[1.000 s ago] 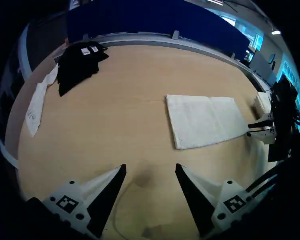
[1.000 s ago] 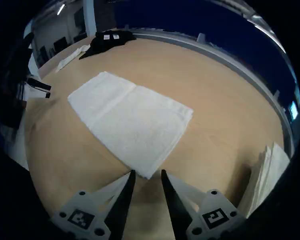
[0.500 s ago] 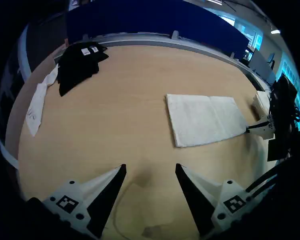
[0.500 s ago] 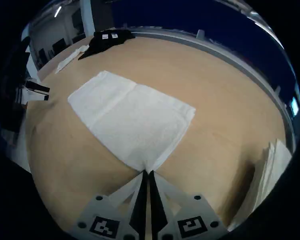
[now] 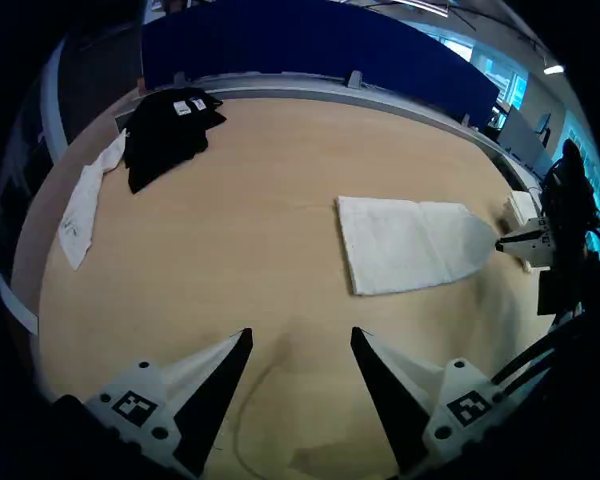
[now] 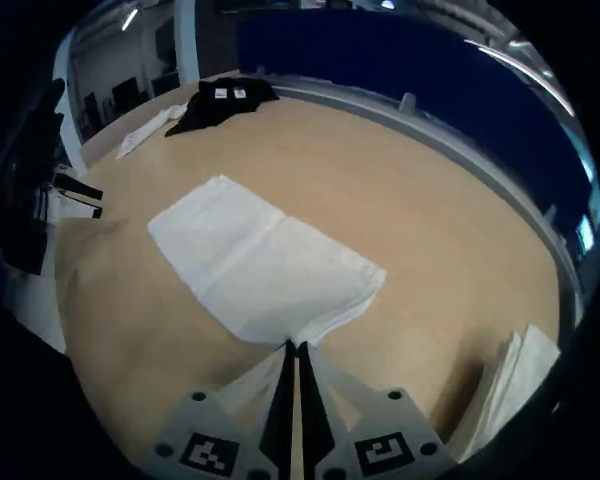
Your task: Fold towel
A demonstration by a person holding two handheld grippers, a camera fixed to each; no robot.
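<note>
White cloth (image 5: 84, 204): far forward-left of the left gripper (image 5: 300, 376), flat on the table (image 5: 244, 240).
Black garment (image 5: 172, 132): forward-left too, just beyond the cloth, well apart from the work.
Left gripper: fingers spread wide with nothing between them, over bare wood.
Towel (image 5: 408, 252): forward-right of the left gripper and well apart from it. Its long axis runs crosswise to that gripper's fingers, out to the right gripper (image 5: 504, 244) at its far short end.
Right gripper: fingers pressed together on the towel's nearest corner, which looks raised a little off the table. From its fingertips the towel stretches away forward and leftward.
Stack of folded towels (image 6: 508, 384): forward-right of the right gripper, apart from the towel.
Nearer tool: the right gripper, already on the cloth; the left gripper has a reach to make.
Likely next: carry the pinched corner along the long axis toward the far short end, probably with the left gripper closing in on the neighbouring corner.
</note>
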